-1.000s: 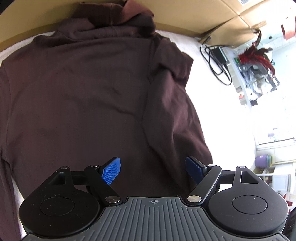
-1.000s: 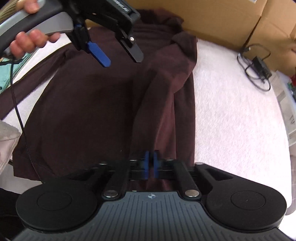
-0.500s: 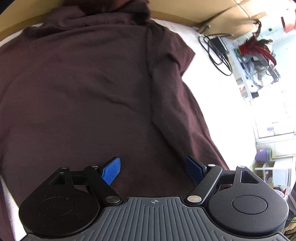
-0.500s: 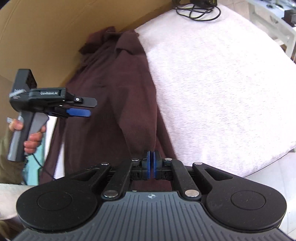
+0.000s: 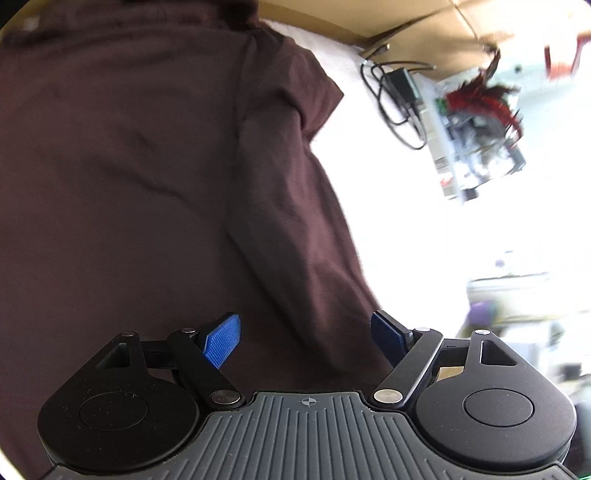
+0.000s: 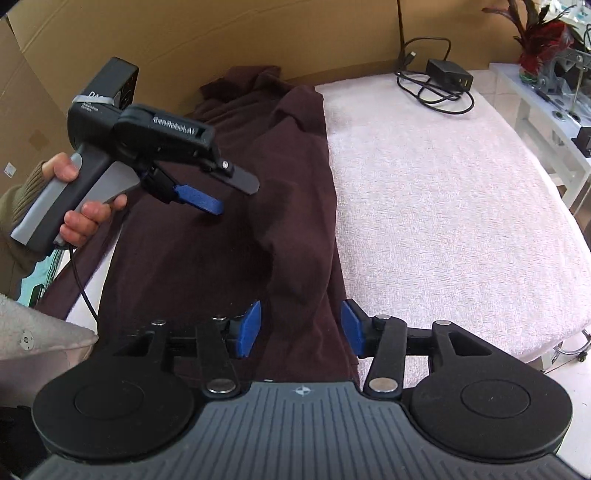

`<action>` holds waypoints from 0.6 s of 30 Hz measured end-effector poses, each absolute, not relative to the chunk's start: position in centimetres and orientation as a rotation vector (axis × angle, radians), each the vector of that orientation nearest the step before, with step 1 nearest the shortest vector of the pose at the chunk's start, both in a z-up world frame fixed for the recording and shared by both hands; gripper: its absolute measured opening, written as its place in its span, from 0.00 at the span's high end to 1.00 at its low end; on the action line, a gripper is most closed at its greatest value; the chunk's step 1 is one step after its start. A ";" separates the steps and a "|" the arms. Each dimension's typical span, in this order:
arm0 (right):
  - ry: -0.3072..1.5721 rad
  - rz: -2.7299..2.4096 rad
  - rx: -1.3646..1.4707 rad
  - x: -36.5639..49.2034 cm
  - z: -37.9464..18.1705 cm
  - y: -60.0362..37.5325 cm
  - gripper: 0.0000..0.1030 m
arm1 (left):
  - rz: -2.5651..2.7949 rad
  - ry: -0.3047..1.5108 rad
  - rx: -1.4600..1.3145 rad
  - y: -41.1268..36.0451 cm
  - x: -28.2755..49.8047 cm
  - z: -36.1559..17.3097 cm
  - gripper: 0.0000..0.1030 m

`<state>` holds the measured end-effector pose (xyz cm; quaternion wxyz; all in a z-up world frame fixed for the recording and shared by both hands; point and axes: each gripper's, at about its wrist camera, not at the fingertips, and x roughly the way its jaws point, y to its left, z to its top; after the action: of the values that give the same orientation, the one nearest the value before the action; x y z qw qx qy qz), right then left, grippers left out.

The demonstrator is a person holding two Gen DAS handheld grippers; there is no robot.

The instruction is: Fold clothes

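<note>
The right tool (image 6: 300, 328) has just let go: its jaws have been opening, and the folded sleeve (image 6: 295, 229) now lies loose between them on the brown sweater (image 6: 177, 258), spread across the white surface (image 6: 443, 221). The left tool (image 5: 306, 341) hovers released above the sweater. 1 sleeve looks folded in.

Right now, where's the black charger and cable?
In the right wrist view, the charger and its coiled cable lie at the far end of the white towel-covered table, by the cardboard wall, right of the brown shirt.
</note>
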<state>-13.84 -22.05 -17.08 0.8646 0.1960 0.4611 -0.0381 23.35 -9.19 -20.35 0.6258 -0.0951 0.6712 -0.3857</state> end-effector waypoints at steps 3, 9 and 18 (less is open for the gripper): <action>0.966 -0.085 0.430 -14.1 -17.3 -21.9 0.42 | -0.879 1.572 -0.328 -8.4 23.4 -20.7 0.12; 0.958 -0.069 0.447 -14.0 -17.5 -22.0 0.39 | -0.814 1.541 -0.371 -8.2 22.3 -20.5 0.04; 0.948 -0.075 0.468 -14.3 -17.8 -22.4 0.38 | -0.859 1.534 -0.330 -10.4 21.3 -20.3 0.01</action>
<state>-14.25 -22.35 -17.81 0.8629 0.2233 0.4519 -0.0356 21.30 -10.41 -20.26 0.6262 -0.1437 0.6687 -0.3743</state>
